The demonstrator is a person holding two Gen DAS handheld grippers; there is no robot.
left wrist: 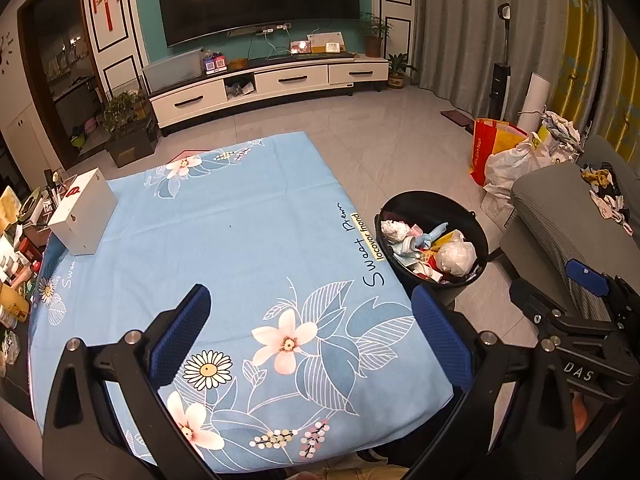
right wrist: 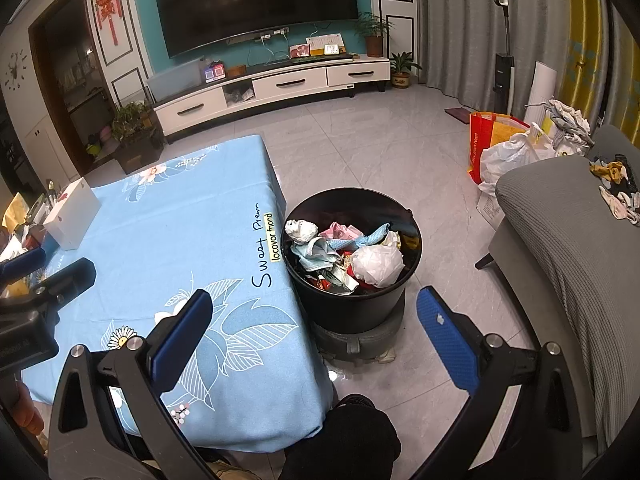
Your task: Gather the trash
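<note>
one bin [right wrist: 352, 304], one white box [left wrist: 82, 216], three potted plants [left wrist: 374, 36]

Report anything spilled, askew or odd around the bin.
The black bin stands perched on a grey round base, not on the floor. A small wet-looking patch shines on the tiles in front of it. The trash stays inside.

1. The tablecloth [left wrist: 240, 240] is soft matt cloth, light blue with a flower print.
2. The bin [right wrist: 352, 304] looks like smooth black plastic, holding crumpled paper [right wrist: 301, 231] and a crinkly white plastic bag [right wrist: 378, 264].
3. Floor tiles [right wrist: 360, 152] are glossy.
4. The sofa cover [right wrist: 568, 232] is ribbed grey fabric.
</note>
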